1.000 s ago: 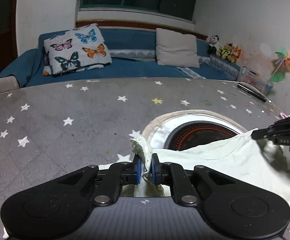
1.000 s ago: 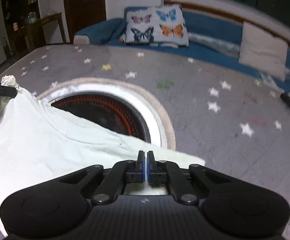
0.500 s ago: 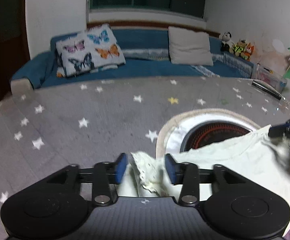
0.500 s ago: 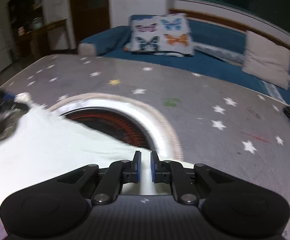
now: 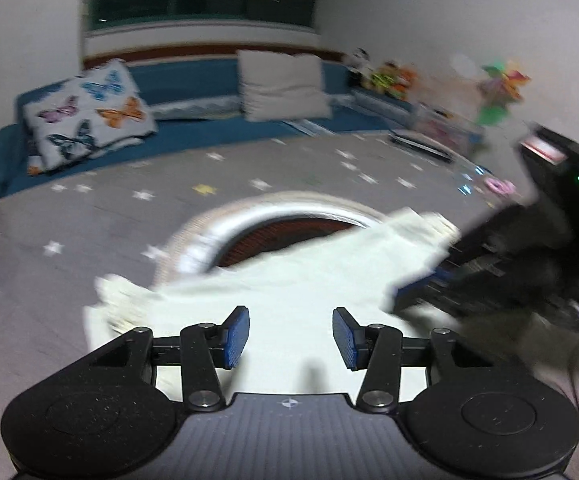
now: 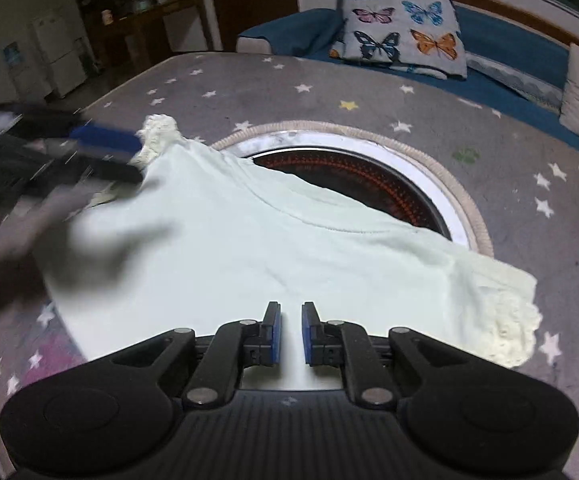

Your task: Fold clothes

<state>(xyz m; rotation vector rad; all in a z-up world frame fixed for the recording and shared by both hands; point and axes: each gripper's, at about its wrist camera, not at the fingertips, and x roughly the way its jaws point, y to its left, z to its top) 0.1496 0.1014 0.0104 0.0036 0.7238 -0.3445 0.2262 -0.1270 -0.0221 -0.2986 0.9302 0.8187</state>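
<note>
Garment: a pale green top (image 6: 249, 248) is spread flat on the grey star-printed table cover (image 6: 369, 92), its upper edge overlapping the round heater opening (image 6: 369, 176) set in the table.
Lace trim: a frilled cream sleeve edge (image 6: 513, 324) is seen at the right end of the top in the right wrist view; another frilled edge (image 5: 121, 304) lies at the left end in the left wrist view.
Left gripper (image 5: 290, 338): the jaws are parted wide above the fabric; nothing is held between the blue pads, and the cloth lies flat below them.
Right gripper (image 6: 290, 334): the jaws are set a narrow gap apart over the top; no fabric is pinched between the pads.
Background: a butterfly-print pillow (image 6: 401, 32) is propped on the blue couch (image 6: 509, 64) behind the table.
Image quality: the left wrist view is blurred.
</note>
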